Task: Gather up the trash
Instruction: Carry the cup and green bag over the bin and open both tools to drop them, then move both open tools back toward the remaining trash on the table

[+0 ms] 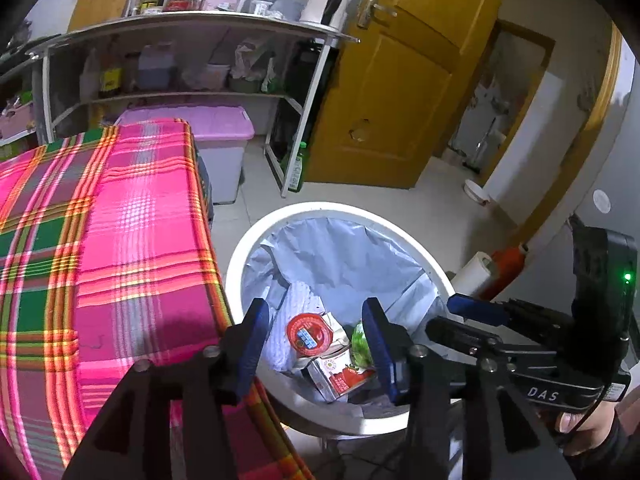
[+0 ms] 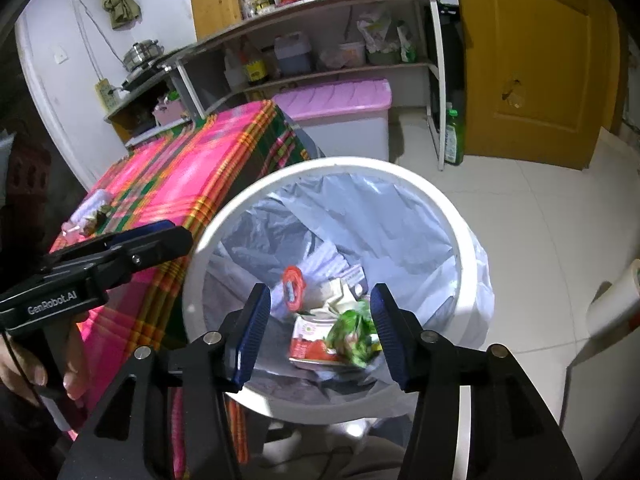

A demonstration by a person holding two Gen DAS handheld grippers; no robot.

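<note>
Left of both grippers lies the table under its pink and green plaid cloth, its edge close beside the white trash bin. On the cloth's far left end, in the right wrist view, a small heap of scraps remains, well away from either pair of jaws.

Over the bin's near-left rim hangs the left gripper, jaws parted about halfway, nothing between the blue pads. Below and between those jaws, at the bottom of the pale blue liner, rest a red round lid, a red and white carton and a green wrapper.

Further right, the right gripper is held above the bin's near side, jaws likewise about half open and gripping nothing; the carton and green wrapper show down in the bin between its pads. No earlier view tells whether anything fell from them.

Right of the right gripper's jaws, a white paper roll stands on the tiled floor.
</note>
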